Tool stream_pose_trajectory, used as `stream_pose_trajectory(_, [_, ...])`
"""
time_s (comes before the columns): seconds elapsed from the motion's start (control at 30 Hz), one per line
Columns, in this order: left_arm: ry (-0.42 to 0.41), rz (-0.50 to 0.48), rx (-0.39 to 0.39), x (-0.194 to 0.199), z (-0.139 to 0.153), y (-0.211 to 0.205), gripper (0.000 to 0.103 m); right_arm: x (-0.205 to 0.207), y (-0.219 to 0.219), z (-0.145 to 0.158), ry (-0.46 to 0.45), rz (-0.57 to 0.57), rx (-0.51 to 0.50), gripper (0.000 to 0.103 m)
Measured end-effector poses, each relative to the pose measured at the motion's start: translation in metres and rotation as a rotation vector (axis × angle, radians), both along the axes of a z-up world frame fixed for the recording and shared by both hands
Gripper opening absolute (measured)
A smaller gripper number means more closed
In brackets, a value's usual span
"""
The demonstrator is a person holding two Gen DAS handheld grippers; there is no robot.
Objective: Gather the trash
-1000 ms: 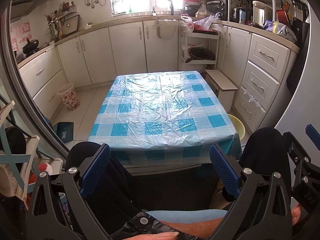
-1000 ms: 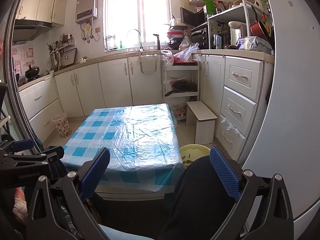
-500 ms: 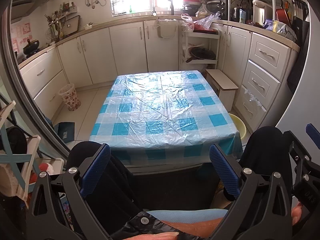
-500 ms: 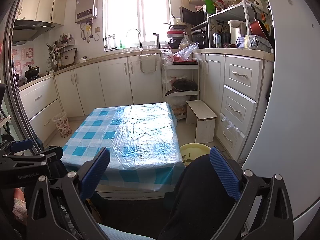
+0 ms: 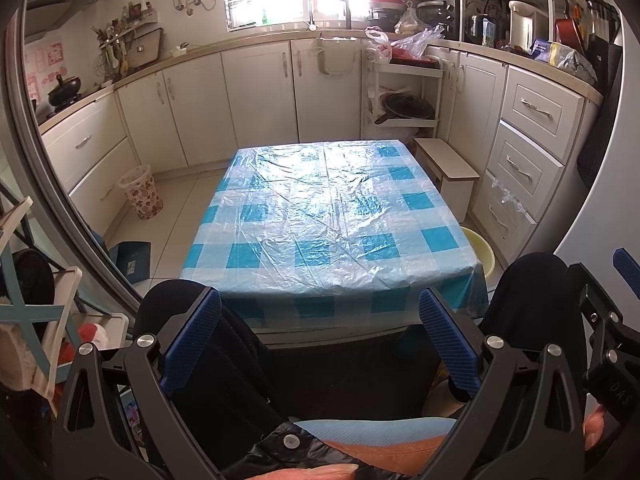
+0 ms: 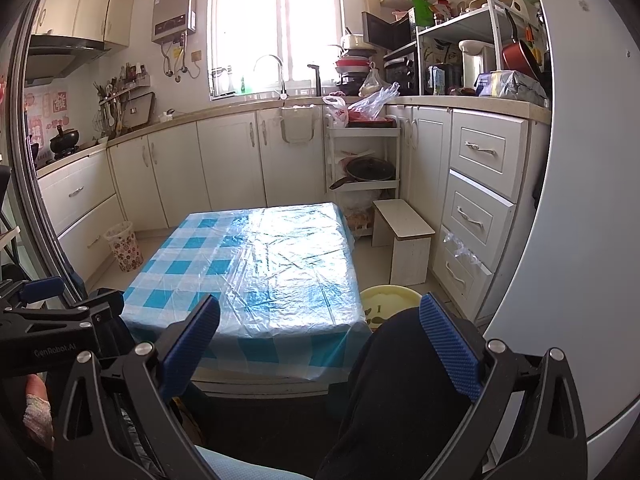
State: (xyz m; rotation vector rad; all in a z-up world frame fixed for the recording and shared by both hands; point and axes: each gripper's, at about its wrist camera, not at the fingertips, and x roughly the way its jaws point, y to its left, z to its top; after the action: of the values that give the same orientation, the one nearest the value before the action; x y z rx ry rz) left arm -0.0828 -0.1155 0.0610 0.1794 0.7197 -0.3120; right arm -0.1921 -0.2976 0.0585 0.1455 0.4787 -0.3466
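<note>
A low table (image 5: pixel 328 216) (image 6: pixel 256 272) with a blue and white checked plastic cloth stands in front of me; no trash shows on it. A small floral waste basket (image 5: pixel 142 192) (image 6: pixel 125 246) stands on the floor at the left, by the cabinets. My left gripper (image 5: pixel 320 344) is open and empty, held low over the person's dark-trousered knees short of the table's near edge. My right gripper (image 6: pixel 320 348) is open and empty too, over the right knee. Each gripper shows at the edge of the other's view.
White kitchen cabinets (image 5: pixel 256 92) ring the room. A small white stool (image 5: pixel 448 176) and a drawer unit (image 5: pixel 528 152) stand right of the table. A yellow basin (image 6: pixel 386 304) sits on the floor by the table's right corner. A dark dustpan (image 5: pixel 134 256) lies at the left.
Both views have shifted very slightly; the grippers stay open and the table looks the same.
</note>
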Motion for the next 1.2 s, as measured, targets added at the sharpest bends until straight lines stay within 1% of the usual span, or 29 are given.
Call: stream_pose_trajectory(1.2, [-0.001, 0.009, 0.001, 0.0022, -0.0011, 0.0023, 0.095, 0.0016, -0.0004, 0.0003, 0.006, 0.005, -0.002, 0.096])
